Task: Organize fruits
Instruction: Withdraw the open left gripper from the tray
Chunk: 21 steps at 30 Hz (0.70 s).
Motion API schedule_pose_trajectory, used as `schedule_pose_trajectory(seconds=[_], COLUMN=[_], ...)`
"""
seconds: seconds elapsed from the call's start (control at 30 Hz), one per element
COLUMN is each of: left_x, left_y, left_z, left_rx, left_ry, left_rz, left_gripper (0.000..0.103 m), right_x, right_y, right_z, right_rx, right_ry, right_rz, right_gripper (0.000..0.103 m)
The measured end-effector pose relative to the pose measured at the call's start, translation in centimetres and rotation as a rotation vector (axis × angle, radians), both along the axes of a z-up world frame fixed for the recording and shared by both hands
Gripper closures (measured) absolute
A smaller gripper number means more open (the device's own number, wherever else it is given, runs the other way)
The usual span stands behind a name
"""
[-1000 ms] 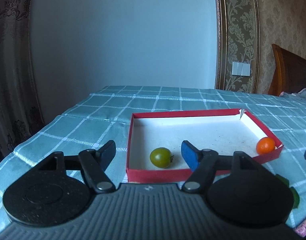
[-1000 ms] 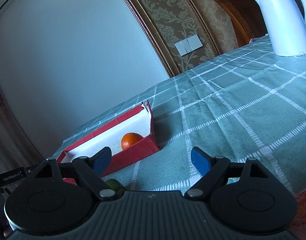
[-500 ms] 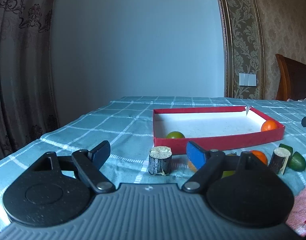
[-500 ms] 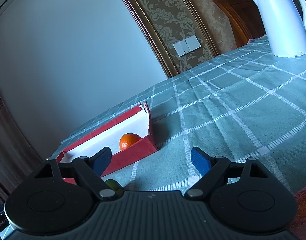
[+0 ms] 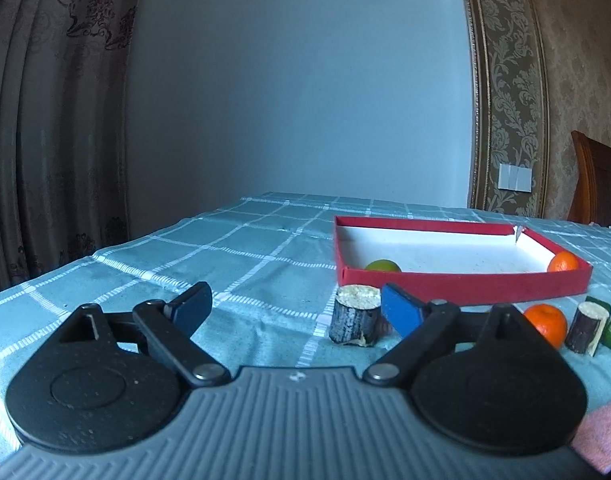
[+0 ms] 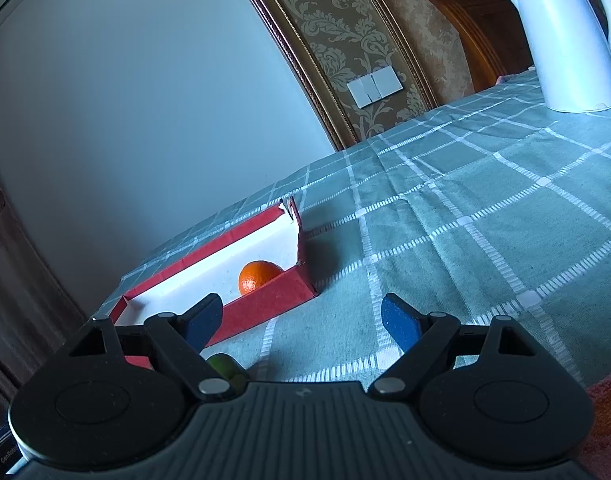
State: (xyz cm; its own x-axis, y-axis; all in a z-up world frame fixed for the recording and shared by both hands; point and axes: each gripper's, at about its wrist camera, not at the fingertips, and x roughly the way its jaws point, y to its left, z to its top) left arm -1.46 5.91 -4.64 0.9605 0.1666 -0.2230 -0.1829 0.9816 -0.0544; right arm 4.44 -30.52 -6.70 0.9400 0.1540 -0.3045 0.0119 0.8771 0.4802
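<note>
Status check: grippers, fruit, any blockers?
Left gripper opening, empty; right gripper open, empty. Red box holds two fruits; orange outside. Cane stub ahead of left.

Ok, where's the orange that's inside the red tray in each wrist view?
Left wrist: the orange sits at far right, in the red tray's near right corner.
Right wrist: the orange sits left of centre, behind the tray's near wall.
Shared landmark: the torn white corner flap of the tray.

Orange, green fruit in red box.
</note>
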Motion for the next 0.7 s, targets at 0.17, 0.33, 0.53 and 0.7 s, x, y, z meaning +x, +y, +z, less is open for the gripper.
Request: schedule_pose_trajectory(seconds=[0.17, 0.33, 0.53, 0.7], left_x=[1.1, 2.0, 2.9, 3.0], left_y=[2.9, 4.1, 4.6, 5.0], left_z=[0.2, 0.7, 2.1, 2.2], left_rx=[-0.208, -0.274, -0.215, -0.227], left_ry=[0.066, 0.122, 0.072, 0.042], left_rz=[0.066, 0.139, 0.206, 0.167], left_gripper=[0.012, 0.017, 0.018, 0.018], right_x=[0.2, 1.4, 2.6, 0.9], right_y=[0.2, 0.4, 0.1, 2.3], right_z=[0.0, 0.0, -0.2, 1.4], right_rx=[-0.009, -0.019, 0.006, -0.012], right_ry=[0.013, 0.048, 0.087, 0.036], right_rz=[-0.002, -0.008, 0.016, 0.109], right_gripper=[0.016, 0.016, 0.016, 0.016])
